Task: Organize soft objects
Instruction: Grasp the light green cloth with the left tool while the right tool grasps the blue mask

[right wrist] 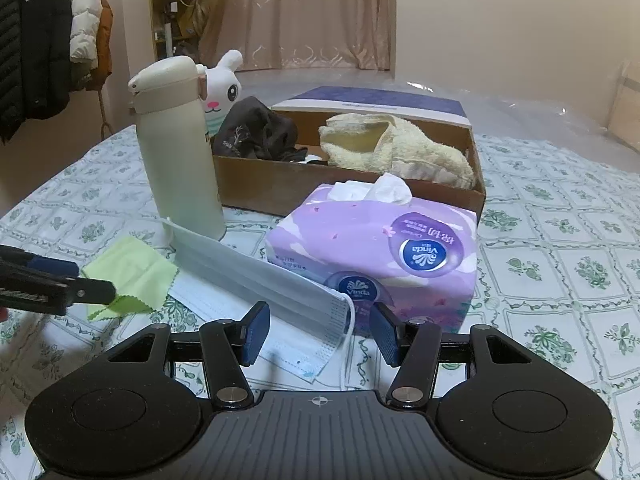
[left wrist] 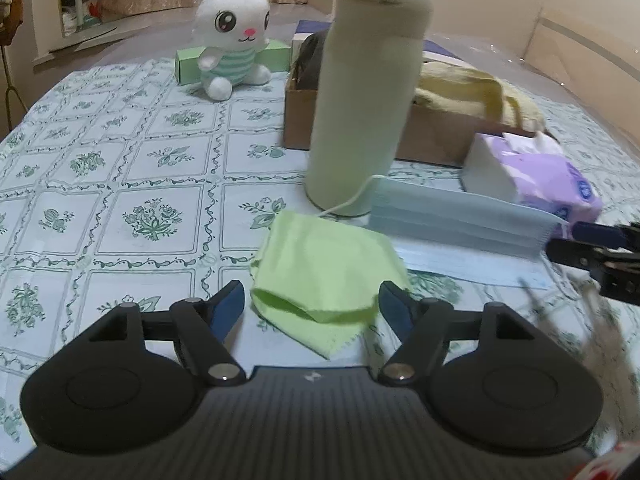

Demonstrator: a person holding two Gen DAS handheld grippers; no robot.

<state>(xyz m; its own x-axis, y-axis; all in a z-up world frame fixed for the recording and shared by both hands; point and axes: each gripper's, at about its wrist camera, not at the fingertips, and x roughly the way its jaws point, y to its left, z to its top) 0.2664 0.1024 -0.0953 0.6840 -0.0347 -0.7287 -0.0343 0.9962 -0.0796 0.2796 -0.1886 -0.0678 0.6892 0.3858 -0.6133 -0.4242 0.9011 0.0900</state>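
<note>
left claw (left wrist: 311,309): open wide, hanging low over the near edge of the green cloth (left wrist: 320,272), pads either side of it, not pinching it
right claw (right wrist: 318,334): open too, nothing gripped, the near end of the face masks (right wrist: 264,280) sits between the pads
cloth: crumpled on the tabletop (left wrist: 120,168), just left of the masks, near the bottle
masks: blue stack lying flat, the far end touches the bottle base, the right side is up against the tissue pack
bottle (left wrist: 368,92): pale green, upright, in front of the box
tissue pack (right wrist: 376,252): purple, near side of the box, a tissue poking out the top
box (right wrist: 352,184): cardboard, far side, holds a dark garment (right wrist: 260,128) on the left and a yellow towel (right wrist: 396,148) on the right
bunny (left wrist: 230,32): white plush, sitting far left against a green carton (left wrist: 188,66)
</note>
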